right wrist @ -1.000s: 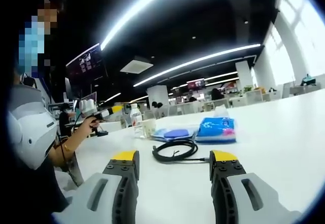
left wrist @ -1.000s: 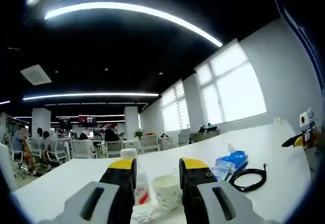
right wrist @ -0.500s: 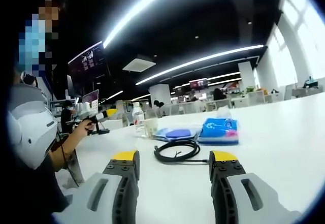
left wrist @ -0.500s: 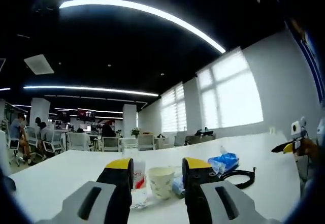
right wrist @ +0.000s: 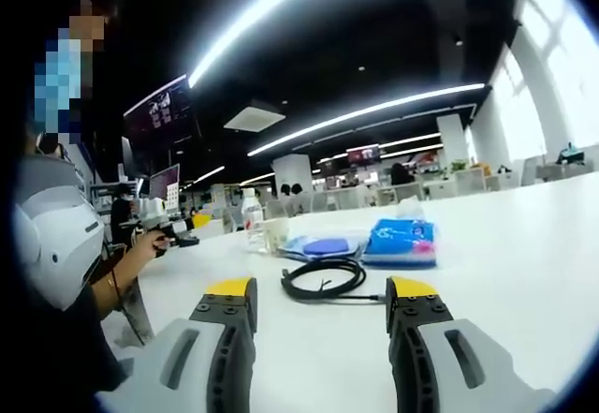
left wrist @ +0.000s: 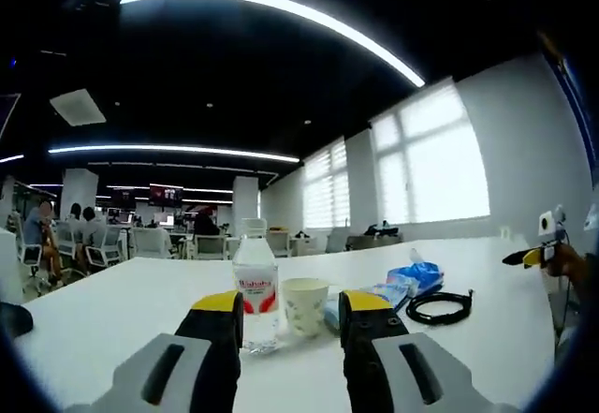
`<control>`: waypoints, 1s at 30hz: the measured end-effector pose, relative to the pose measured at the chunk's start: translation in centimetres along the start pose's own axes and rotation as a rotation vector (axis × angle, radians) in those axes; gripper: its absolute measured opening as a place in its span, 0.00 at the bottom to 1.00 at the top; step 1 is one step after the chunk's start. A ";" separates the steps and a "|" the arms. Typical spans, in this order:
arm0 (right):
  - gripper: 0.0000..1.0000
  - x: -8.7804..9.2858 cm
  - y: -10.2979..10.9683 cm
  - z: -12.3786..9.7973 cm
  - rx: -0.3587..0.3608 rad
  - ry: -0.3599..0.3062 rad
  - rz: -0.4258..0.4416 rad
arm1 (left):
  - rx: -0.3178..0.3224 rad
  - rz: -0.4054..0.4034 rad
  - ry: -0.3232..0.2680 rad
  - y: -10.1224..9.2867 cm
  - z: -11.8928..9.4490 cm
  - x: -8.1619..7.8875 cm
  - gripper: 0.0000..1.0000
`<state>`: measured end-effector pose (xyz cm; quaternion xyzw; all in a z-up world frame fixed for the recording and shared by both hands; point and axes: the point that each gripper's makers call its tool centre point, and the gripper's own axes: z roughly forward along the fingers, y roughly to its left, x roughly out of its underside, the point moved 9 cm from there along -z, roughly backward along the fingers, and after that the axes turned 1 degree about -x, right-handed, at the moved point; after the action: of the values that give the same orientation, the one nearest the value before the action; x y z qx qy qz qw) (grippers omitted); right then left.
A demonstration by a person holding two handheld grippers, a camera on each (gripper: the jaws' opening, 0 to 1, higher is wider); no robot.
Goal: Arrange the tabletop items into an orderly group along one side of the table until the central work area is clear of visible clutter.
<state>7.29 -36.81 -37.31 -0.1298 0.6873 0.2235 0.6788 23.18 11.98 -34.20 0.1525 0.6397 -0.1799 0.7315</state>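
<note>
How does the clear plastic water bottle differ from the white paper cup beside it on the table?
The clear plastic water bottle is taller than the white paper cup. The bottle is see-through with a red label and a white cap on; the cup is opaque, faintly patterned and open at the top. Both stand upright on the white table, side by side ahead of the left gripper, whose jaws are open.

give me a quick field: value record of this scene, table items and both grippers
surface: white table
water bottle: upright, beyond the left gripper's jaws
paper cup: upright, just right of the bottle in the left gripper view
tissue pack: blue, lying flat
black cable: coiled, in front of the tissue pack in the right gripper view
left gripper: open, holding nothing, facing bottle and cup
right gripper: open, holding nothing, facing the cable
background: open office with chairs, seated people
</note>
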 end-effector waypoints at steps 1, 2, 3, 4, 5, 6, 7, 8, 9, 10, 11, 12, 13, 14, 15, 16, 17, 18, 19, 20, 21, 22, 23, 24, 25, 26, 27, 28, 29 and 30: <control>0.54 0.0 0.0 0.0 0.000 0.001 -0.002 | -0.003 -0.006 -0.001 0.0 -0.1 0.2 0.44; 0.54 0.0 -0.1 0.0 0.001 0.000 -0.001 | -0.006 -0.005 -0.003 -0.1 -0.2 0.4 0.45; 0.54 0.0 -0.1 0.0 0.002 -0.001 0.000 | -0.007 -0.004 -0.003 -0.1 -0.2 0.4 0.47; 0.54 0.0 -0.1 0.0 0.002 -0.001 0.000 | -0.007 -0.004 -0.003 0.0 -0.2 0.4 0.48; 0.55 0.0 -0.1 0.0 0.002 -0.001 0.001 | -0.008 -0.004 -0.003 0.0 -0.2 0.4 0.50; 0.56 -0.1 -0.1 0.2 -0.003 0.004 0.003 | -0.023 0.005 0.004 0.0 -0.3 0.5 0.53; 0.57 -0.1 0.0 0.2 -0.007 0.004 0.008 | -0.027 0.004 0.005 0.0 -0.4 0.5 0.56; 0.58 -0.1 0.0 0.3 -0.009 0.004 0.011 | -0.032 0.001 0.001 0.1 -0.5 0.5 0.60; 0.58 -0.1 0.0 0.3 -0.010 0.004 0.011 | -0.034 0.001 0.000 0.1 -0.5 0.5 0.66; 0.58 0.0 0.1 0.3 -0.011 0.005 0.011 | -0.040 0.002 -0.001 0.1 -0.5 0.5 0.70; 0.59 0.1 0.1 0.3 -0.010 0.013 0.006 | -0.049 0.011 0.012 0.2 -0.6 0.6 0.74; 0.59 0.2 0.1 0.3 -0.008 0.018 0.003 | -0.055 0.013 0.023 0.2 -0.7 0.7 0.77; 0.61 0.2 0.0 0.3 -0.007 0.020 0.002 | -0.058 0.014 0.030 0.3 -0.7 0.8 0.80; 0.62 0.3 0.0 0.3 -0.006 0.024 0.000 | -0.057 0.011 0.032 0.3 -0.8 0.8 0.81; 0.63 0.3 0.0 0.3 -0.005 0.026 -0.002 | -0.056 0.008 0.034 0.2 -0.8 0.9 0.81; 0.64 0.4 0.0 0.3 -0.002 0.030 -0.010 | -0.052 0.005 0.038 0.2 -0.9 1.0 0.81; 0.66 0.4 0.0 0.3 0.002 0.034 -0.022 | -0.050 0.006 0.042 0.1 -0.9 1.0 0.82; 0.68 0.4 -0.1 0.3 0.005 0.035 -0.026 | -0.049 0.009 0.045 0.1 -0.9 1.1 0.82; 0.70 0.4 -0.1 0.3 0.006 0.036 -0.028 | -0.049 0.011 0.047 0.1 -0.9 1.1 0.84; 0.72 0.4 -0.1 0.3 0.007 0.036 -0.029 | -0.048 0.013 0.048 0.1 -0.9 1.1 0.85; 0.73 0.4 -0.2 0.4 0.017 0.030 -0.041 | -0.042 0.024 0.066 0.0 -1.0 1.4 0.86; 0.74 0.3 -0.3 0.4 0.022 0.024 -0.050 | -0.038 0.020 0.063 0.0 -1.1 1.5 0.87; 0.75 0.2 -0.4 0.4 0.041 0.002 -0.080 | -0.037 0.009 0.062 0.1 -1.1 1.7 0.87; 0.77 0.1 -0.4 0.3 0.046 -0.006 -0.085 | -0.038 0.003 0.066 0.1 -1.1 1.8 0.88; 0.80 0.1 -0.5 0.3 0.050 -0.013 -0.081 | -0.038 -0.001 0.085 0.2 -1.1 2.2 0.88; 0.86 0.0 -0.6 0.3 0.052 -0.022 -0.067 | -0.037 0.002 0.097 0.2 -1.2 2.3 0.88; 0.90 0.0 -0.6 0.4 0.056 -0.031 -0.054 | -0.037 0.003 0.100 0.2 -1.2 2.4 0.89; 0.93 -0.1 -0.8 0.4 0.069 -0.047 -0.047 | -0.035 0.008 0.109 0.1 -1.3 2.6 0.89; 0.97 -0.2 -1.0 0.4 0.097 -0.101 -0.055 | -0.034 0.009 0.110 0.1 -1.3 2.7 0.89; 0.99 -0.3 -1.0 0.4 0.097 -0.114 -0.066 | -0.033 0.012 0.114 0.1 -1.4 2.8 0.89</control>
<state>8.12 -37.51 -37.18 -0.1063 0.6528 0.1746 0.7294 22.34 12.50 -37.13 0.1541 0.6822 -0.1562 0.6975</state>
